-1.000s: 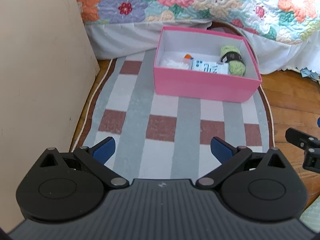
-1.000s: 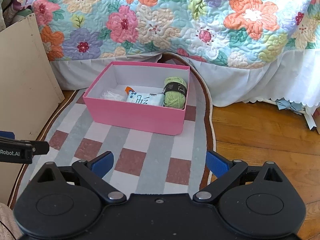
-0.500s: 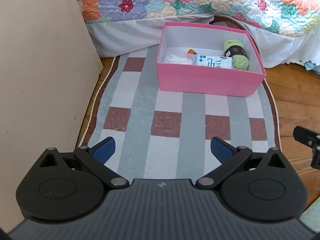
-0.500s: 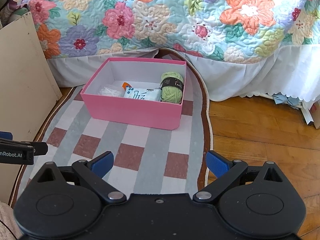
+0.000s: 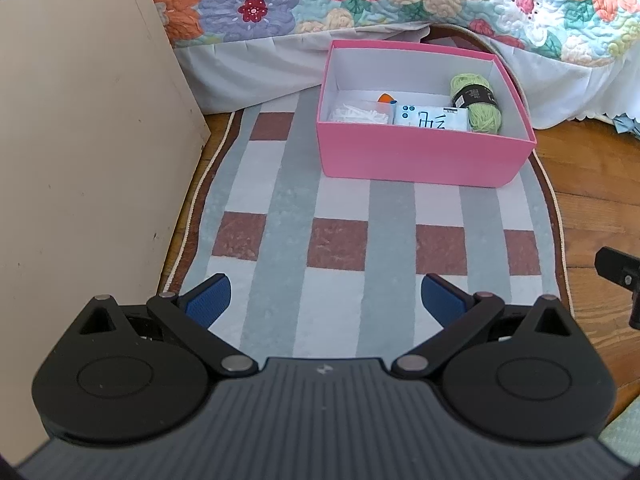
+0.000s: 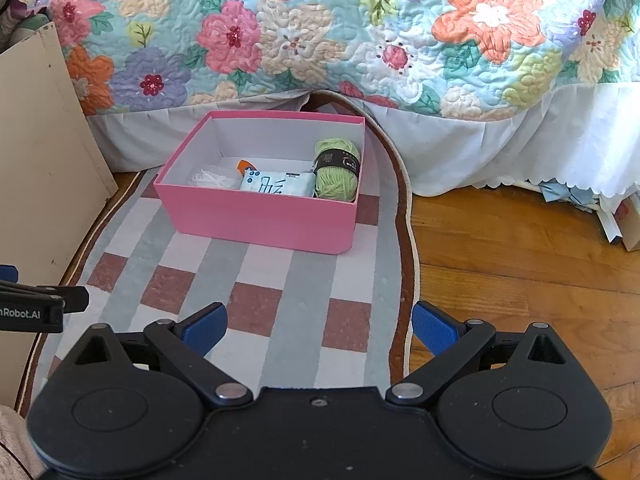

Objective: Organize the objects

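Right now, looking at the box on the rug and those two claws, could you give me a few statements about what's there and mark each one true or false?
1. The pink box sits on the rug. True.
2. The green yarn lies outside the box. False: it is inside, at the box's right end.
3. The left claw is open and holds nothing. True.
4. The right claw grips the white packet. False: it is open and empty; the packet lies in the box.
5. The box has a lid on. False: it is open at the top.
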